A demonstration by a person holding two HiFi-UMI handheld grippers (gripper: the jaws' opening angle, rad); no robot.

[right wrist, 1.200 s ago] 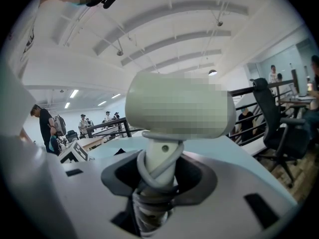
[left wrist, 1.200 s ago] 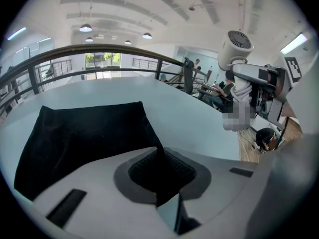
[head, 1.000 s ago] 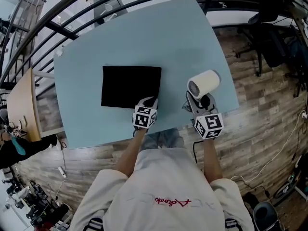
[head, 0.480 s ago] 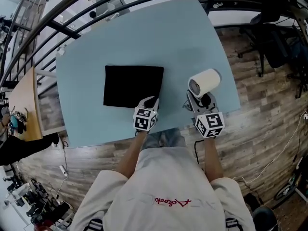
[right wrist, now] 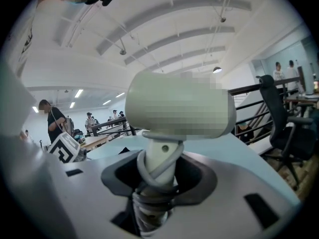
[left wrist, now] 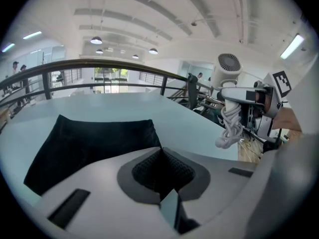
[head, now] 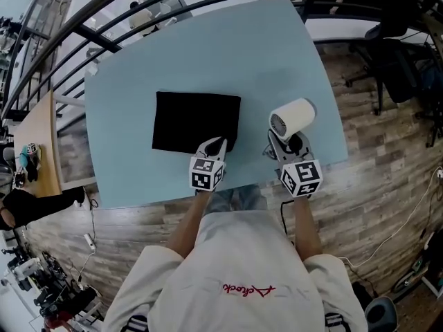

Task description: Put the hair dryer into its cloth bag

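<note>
Left claw (head: 220, 144) is pressed together on the near right corner of the black cloth bag (head: 196, 121). Right claw (head: 287, 142) pinches the cord-wrapped handle of the cream hair dryer (head: 292, 119) near the surface's (head: 208, 54) right edge.

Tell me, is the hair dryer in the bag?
Out: the right gripper holds the hair dryer by its handle, apart from the black bag.

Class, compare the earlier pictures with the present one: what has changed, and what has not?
The left tool has just been closing its jaws on the bag's near right corner, cloth between them. The right tool stays clamped on the dryer's handle, and the bag lies where it was on the table.
</note>
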